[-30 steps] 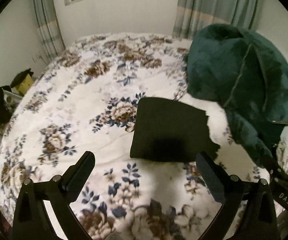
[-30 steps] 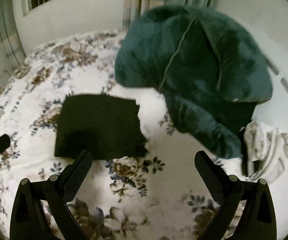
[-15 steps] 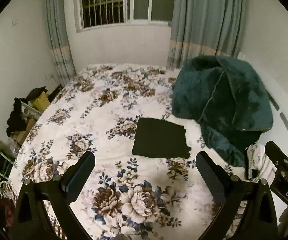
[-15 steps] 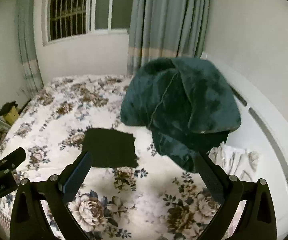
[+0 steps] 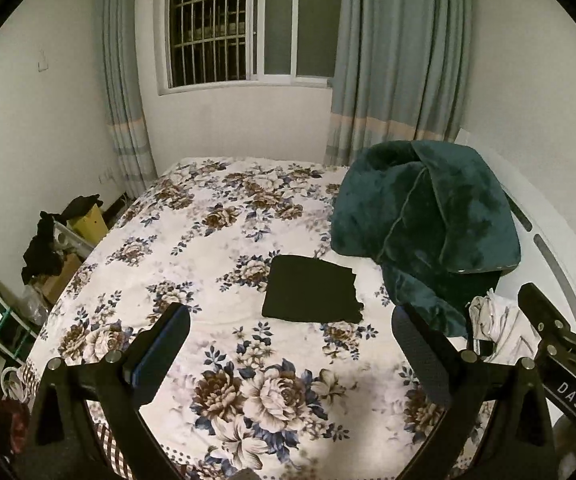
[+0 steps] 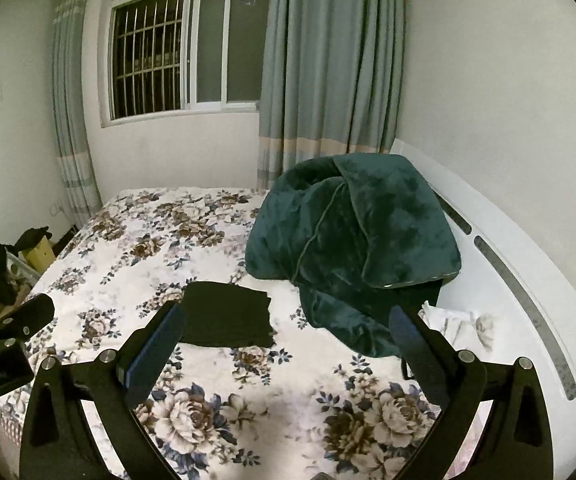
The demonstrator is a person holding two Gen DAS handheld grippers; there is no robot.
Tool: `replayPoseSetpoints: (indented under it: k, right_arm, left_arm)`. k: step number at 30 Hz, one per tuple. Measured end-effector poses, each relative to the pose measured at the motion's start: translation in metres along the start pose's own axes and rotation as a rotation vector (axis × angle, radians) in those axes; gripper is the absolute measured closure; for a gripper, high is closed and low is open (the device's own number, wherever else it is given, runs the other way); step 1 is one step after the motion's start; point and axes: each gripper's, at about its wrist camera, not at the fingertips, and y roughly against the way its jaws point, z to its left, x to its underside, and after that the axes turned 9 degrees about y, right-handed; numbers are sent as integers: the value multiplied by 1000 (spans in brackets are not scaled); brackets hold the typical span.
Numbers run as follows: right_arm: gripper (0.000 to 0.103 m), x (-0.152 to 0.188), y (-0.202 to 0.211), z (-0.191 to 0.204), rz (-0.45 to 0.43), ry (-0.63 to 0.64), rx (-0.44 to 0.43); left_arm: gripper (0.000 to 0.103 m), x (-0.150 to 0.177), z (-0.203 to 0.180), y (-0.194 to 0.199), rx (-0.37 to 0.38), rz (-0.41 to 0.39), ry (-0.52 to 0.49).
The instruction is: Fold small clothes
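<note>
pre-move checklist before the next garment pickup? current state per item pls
1. Left gripper open, nothing held: ok.
2. Right gripper open, nothing held: ok.
3. Black garment folded flat on the floral bedspread, untouched by either gripper: ok.
4. Next piece, the white crumpled cloth, fully visible: not ok, partly hidden behind a right finger.
5. Whether it lies under the green blanket: cannot tell.

one folded black garment (image 5: 313,290) (flat), one green blanket (image 5: 428,220)

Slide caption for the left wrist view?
Open left gripper above floral bed; folded black garment beside teal blanket.
</note>
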Motion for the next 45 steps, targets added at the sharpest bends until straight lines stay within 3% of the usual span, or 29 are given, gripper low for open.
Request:
replayPoseSetpoints:
  k: [16,45]
  right_arm:
    - [0,6,14,-3,-12,24,-32]
    - [0,4,13,8,0,37,-67]
  left_arm:
    - [0,14,4,19,-58,-29,3]
    - [0,22,8,24,-71,-26,3]
